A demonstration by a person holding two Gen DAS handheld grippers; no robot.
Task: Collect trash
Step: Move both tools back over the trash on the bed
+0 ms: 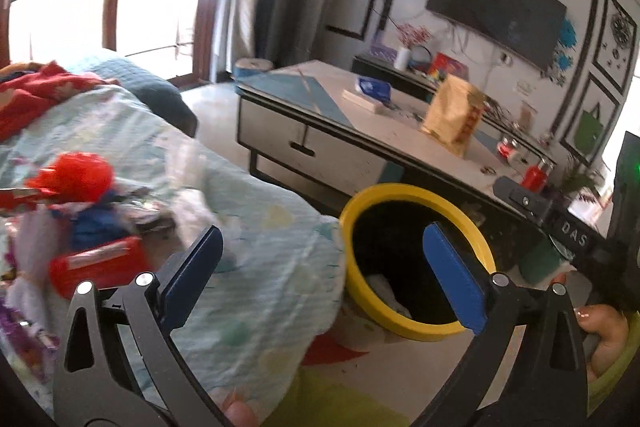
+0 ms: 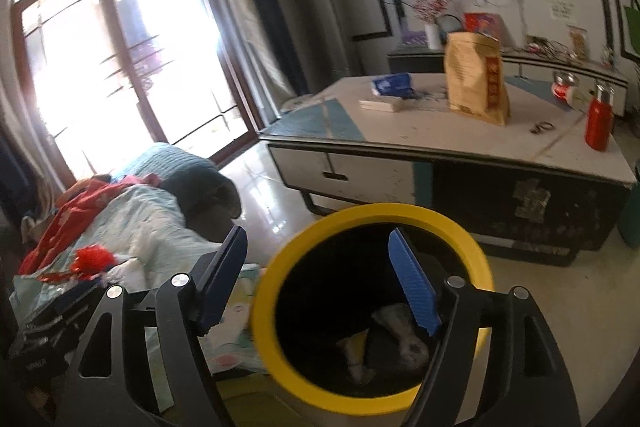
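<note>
Hovering both grippers spread and empty by the round yellow-rimmed black bin (image 2: pixel 372 307), I see the remaining bright crumpled wrappers (image 1: pixel 92 227) heaped on the pale quilted bed (image 1: pixel 256 267), left of my left gripper (image 1: pixel 320 275), the nearer one; right gripper (image 2: pixel 320 287).

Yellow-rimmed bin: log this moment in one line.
yellow-rimmed bin: crumpled trash inside | left hand-held gripper: open, empty | right hand-held gripper: open, empty, over bin | wrapper pile: on sofa
</note>
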